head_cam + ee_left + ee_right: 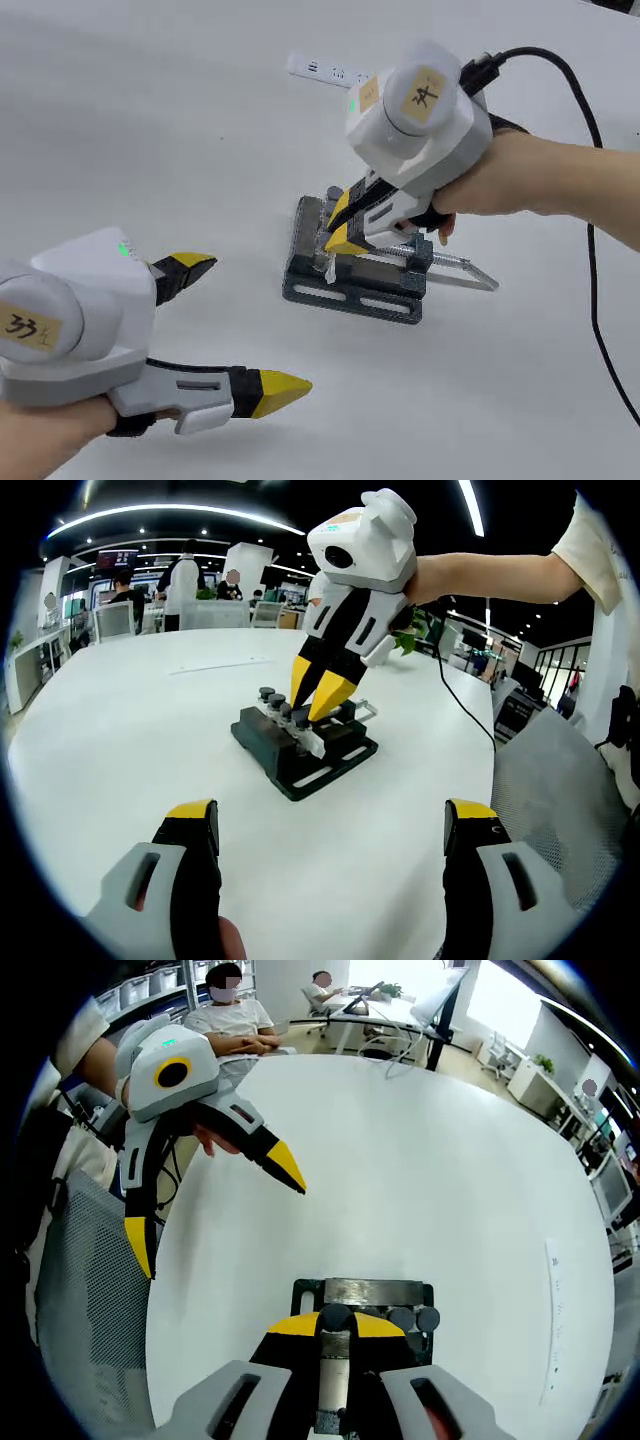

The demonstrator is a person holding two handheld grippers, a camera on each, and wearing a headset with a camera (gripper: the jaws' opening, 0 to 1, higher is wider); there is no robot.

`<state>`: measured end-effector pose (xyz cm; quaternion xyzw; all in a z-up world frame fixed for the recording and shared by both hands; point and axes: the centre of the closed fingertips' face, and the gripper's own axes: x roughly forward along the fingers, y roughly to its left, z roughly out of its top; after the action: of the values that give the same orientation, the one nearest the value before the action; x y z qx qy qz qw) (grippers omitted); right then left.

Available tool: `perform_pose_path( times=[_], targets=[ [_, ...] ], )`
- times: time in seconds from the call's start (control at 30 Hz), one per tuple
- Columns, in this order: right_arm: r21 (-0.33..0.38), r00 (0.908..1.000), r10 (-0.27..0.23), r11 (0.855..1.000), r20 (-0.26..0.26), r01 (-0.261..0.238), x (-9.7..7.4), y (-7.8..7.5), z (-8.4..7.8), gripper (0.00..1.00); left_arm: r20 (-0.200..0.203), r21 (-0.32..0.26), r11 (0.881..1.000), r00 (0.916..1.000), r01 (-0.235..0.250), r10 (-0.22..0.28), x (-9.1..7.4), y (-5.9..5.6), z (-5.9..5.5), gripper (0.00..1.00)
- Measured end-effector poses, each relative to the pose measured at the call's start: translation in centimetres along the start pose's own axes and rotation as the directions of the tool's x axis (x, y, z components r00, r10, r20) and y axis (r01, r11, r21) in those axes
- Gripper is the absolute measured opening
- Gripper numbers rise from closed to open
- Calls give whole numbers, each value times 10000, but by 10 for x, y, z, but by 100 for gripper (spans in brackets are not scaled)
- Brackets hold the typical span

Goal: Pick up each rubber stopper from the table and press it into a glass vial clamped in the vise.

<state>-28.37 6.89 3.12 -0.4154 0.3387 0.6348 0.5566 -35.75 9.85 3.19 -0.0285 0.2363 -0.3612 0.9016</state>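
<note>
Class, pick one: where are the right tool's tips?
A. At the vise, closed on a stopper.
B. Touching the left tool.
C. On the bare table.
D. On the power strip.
A: the right tool pinches a dark stopper at the vise.

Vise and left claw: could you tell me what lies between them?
Bare tabletop lies between left claw and vise, per the left gripper view.

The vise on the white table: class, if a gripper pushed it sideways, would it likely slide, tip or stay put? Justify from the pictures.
The vise looks like solid metal, so probably heavy for its size. Its base is broad and low, so tipping seems unlikely. The table looks smooth, so a firm push might slide it.
</note>
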Motion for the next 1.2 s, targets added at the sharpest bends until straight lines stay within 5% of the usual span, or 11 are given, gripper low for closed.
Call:
perform_pose_path(
  times=[0.23, 0.5, 0.83, 1.17, 1.2],
  targets=[
    [-73, 9991, -6, 10000, 428, 9, 0, 1, -1, 5, -41, -17, 10000, 10000, 6, -6, 0, 0, -1, 92],
    [283, 9905, -1010, 9947, 937, 988, 0, 0, -1, 3, -49, -23, 10000, 10000, 21, -22, 0, -1, -2, 92],
    [1902, 9518, -2501, 9577, 1776, 2162, -1, -3, -3, 3, -69, 13, 9999, 9999, 107, -107, 2, -4, -1, 92],
    [3452, 9026, -3737, 8932, 2138, 2881, -3, -2, -3, 3, -96, 23, 9999, 9998, 164, -163, 3, -6, -2, 92],
    [3892, 8942, -3904, 8754, 2189, 2869, -3, -2, -3, 3, -111, 20, 9999, 9998, 168, -168, 3, -6, -2, 92]
  ],
)
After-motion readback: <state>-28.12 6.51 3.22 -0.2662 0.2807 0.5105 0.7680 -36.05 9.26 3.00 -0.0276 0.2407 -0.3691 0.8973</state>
